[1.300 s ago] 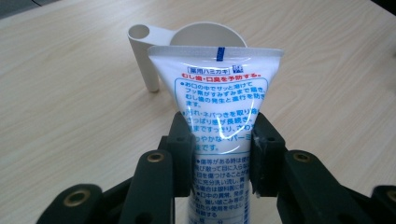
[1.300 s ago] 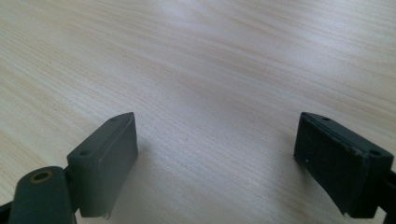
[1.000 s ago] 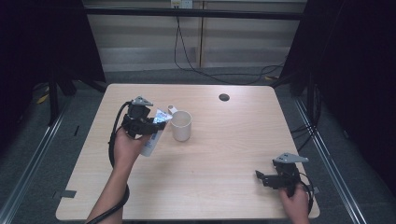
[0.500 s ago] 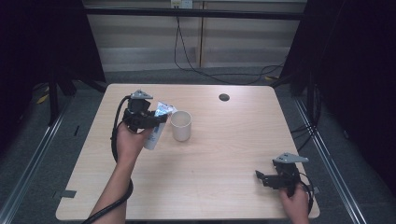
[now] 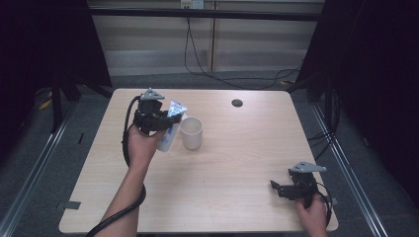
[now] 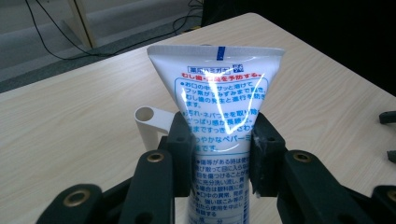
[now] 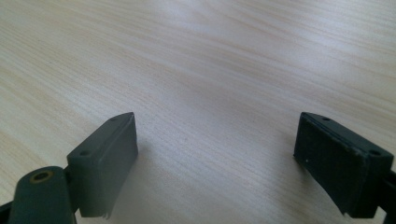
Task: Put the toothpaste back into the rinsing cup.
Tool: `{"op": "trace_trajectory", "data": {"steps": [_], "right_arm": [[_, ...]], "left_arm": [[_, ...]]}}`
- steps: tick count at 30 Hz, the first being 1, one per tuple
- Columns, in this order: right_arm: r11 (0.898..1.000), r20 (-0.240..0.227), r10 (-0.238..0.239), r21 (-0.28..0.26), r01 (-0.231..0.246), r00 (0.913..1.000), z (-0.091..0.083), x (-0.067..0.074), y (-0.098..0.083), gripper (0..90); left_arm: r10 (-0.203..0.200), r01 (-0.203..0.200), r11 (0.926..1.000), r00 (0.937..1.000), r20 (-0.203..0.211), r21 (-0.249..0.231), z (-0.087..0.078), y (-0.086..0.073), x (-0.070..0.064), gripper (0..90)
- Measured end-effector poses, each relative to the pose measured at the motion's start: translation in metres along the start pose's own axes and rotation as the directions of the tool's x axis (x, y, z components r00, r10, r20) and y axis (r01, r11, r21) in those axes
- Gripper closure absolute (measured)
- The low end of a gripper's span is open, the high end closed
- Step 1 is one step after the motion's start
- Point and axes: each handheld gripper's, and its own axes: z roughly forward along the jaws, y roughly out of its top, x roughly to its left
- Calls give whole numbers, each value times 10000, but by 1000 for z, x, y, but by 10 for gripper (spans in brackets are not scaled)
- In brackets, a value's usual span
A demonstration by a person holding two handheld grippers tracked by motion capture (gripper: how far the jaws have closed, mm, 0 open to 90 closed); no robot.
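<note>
High view: the left hand-held gripper (image 5: 165, 121) pinches a white toothpaste tube (image 5: 170, 129) above the desk (image 5: 237, 148), just beside a white cup (image 5: 191, 133). Left gripper view: both pads press the tube's (image 6: 219, 107) sides, its flat crimped end pointing away, the cup's handle (image 6: 152, 122) behind it. The right hand-held gripper (image 5: 282, 188) rests near the desk's right front corner, jaws spread wide with bare wood between them.
</note>
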Motion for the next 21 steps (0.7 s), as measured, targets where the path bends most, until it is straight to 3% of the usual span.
{"op": "trace_trajectory", "data": {"steps": [2,8,21], "right_arm": [[10000,0,-11,-1,11,10000,0,0,0,129],[10000,0,-5,1,5,10000,0,0,0,129],[10000,1,-6,0,6,10000,0,0,0,129]], "left_arm": [[105,-105,9999,9999,-44,1,1,2,-1,670],[-243,251,9993,9994,262,-282,3,6,1,671],[-361,370,9976,9992,164,-579,11,9,5,670]]}}
